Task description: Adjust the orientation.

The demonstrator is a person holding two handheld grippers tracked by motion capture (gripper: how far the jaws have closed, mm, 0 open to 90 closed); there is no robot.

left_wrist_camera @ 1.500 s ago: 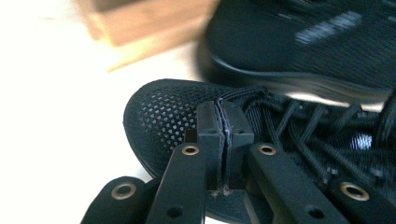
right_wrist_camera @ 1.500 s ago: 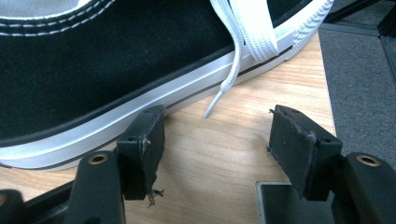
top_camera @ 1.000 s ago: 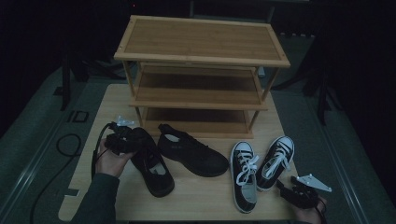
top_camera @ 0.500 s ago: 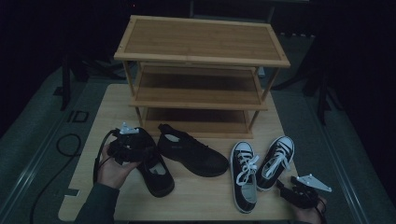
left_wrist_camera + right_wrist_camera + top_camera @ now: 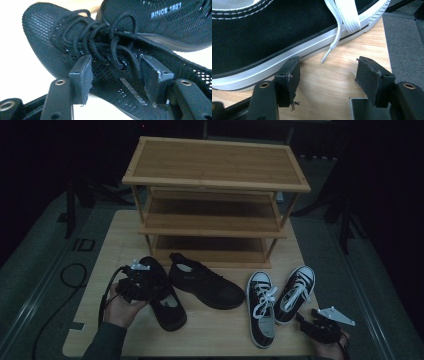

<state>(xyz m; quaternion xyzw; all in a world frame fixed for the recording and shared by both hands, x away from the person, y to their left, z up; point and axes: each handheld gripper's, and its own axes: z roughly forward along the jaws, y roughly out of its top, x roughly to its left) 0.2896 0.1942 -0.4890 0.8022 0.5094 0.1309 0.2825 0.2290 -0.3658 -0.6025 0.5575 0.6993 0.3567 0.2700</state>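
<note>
Two black mesh shoes lie at the table's front left. My left gripper is at the nearer black shoe. Its jaws have just been closing, and the pads now press the laced upper from both sides. The second black shoe lies just beyond. A pair of black-and-white sneakers sits at the front right. My right gripper rests open on the wood beside a sneaker's white sole, with nothing between its jaws.
A three-shelf bamboo shoe rack stands at the back of the wooden table, its shelves bare. A black cable trails off the table's left side. The table edge runs close to the right gripper.
The left hand and gripper have slid a little to the right along the black shoe. The right gripper and the sneakers have stayed put.
</note>
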